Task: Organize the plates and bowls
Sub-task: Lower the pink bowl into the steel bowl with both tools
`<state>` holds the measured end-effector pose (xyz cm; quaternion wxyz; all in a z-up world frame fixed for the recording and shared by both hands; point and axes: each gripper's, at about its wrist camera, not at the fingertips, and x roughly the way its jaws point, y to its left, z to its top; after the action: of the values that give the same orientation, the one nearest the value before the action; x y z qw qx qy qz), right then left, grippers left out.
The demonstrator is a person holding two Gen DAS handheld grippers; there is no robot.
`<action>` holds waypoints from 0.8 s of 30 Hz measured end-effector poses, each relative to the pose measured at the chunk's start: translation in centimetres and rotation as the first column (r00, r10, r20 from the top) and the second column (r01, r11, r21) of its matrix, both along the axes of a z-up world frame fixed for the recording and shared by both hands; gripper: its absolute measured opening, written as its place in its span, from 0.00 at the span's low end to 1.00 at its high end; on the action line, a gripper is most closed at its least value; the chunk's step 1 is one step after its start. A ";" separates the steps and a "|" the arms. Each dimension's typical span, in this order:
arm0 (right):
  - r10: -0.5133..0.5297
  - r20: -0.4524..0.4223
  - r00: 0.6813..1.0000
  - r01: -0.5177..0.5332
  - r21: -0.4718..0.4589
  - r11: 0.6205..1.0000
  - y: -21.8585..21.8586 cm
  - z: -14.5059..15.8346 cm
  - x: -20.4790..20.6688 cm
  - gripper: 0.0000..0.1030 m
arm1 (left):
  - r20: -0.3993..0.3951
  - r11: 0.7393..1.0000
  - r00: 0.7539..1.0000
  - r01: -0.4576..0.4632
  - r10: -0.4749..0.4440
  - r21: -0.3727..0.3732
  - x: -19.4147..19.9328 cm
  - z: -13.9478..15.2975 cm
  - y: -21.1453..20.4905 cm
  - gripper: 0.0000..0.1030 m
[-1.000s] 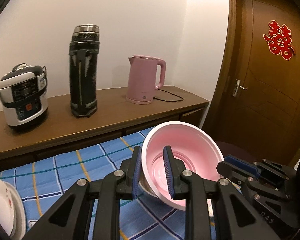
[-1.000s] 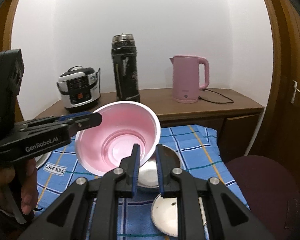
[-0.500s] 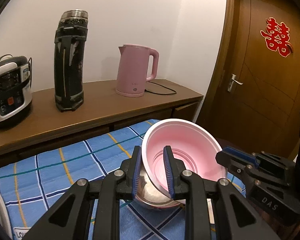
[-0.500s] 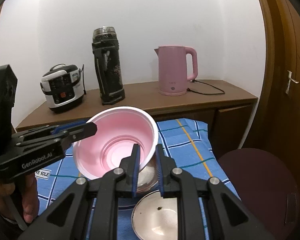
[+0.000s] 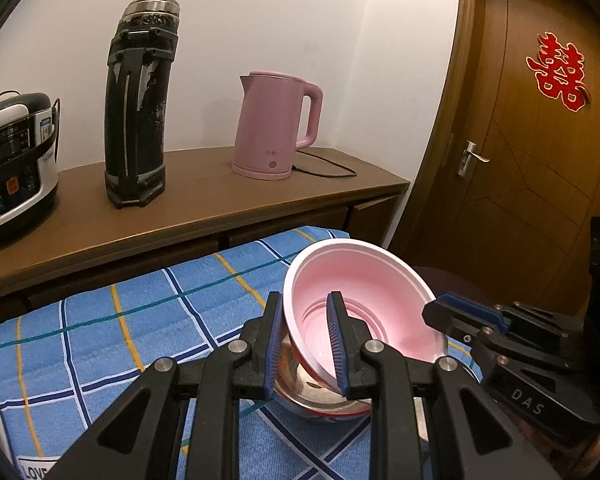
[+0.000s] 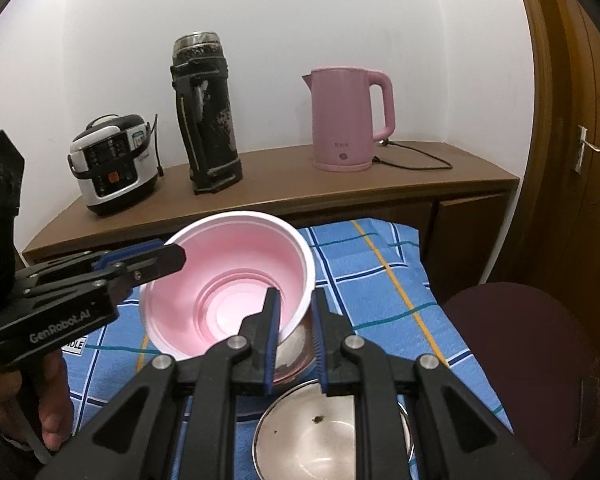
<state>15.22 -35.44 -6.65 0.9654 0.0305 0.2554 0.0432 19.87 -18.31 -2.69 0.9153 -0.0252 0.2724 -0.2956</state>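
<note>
Pink bowl (image 5: 364, 304) held tilted between both grippers: left gripper (image 5: 305, 346) fingers clamped across its near rim wall, right gripper (image 6: 294, 340) fingers clamped on the opposite rim. Bowl's base sits just over a steel bowl (image 5: 320, 394) on the blue checked cloth (image 5: 120, 320). Since a second ago, the pink bowl has sunk closer to the steel one.

The pink bowl (image 5: 364, 304) hides most of the steel bowl (image 5: 320, 394) beneath.
</note>
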 end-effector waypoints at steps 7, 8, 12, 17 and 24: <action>-0.002 -0.005 1.000 0.002 -0.005 1.000 0.1 -0.3 0.3 0.15 | 0.006 1.000 1.000 -0.002 0.002 0.001 -0.1 0.0 0.1 0.24; -0.003 -0.006 1.000 0.003 -0.006 1.000 0.1 -0.3 0.3 0.15 | 0.006 1.000 1.000 -0.003 0.003 0.002 -0.1 0.0 0.1 0.24; -0.008 -0.005 1.000 0.008 -0.007 1.000 0.0 -0.3 0.4 0.15 | 0.003 1.000 1.000 0.000 0.000 0.004 0.0 -0.1 0.1 0.24; -0.014 -0.013 1.000 0.013 -0.011 1.000 -0.1 -0.4 0.7 0.15 | 0.000 1.000 1.000 0.006 -0.006 0.013 0.1 -0.4 -0.1 0.24; -0.020 -0.029 0.999 0.019 -0.016 1.000 0.0 -0.5 1.0 0.15 | -0.011 1.000 1.000 0.014 -0.013 0.020 0.4 -0.6 -0.2 0.24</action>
<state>16.27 -35.39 -7.11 0.9622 0.0262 0.2694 0.0314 20.23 -18.53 -3.30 0.9120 -0.0158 0.2805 -0.2989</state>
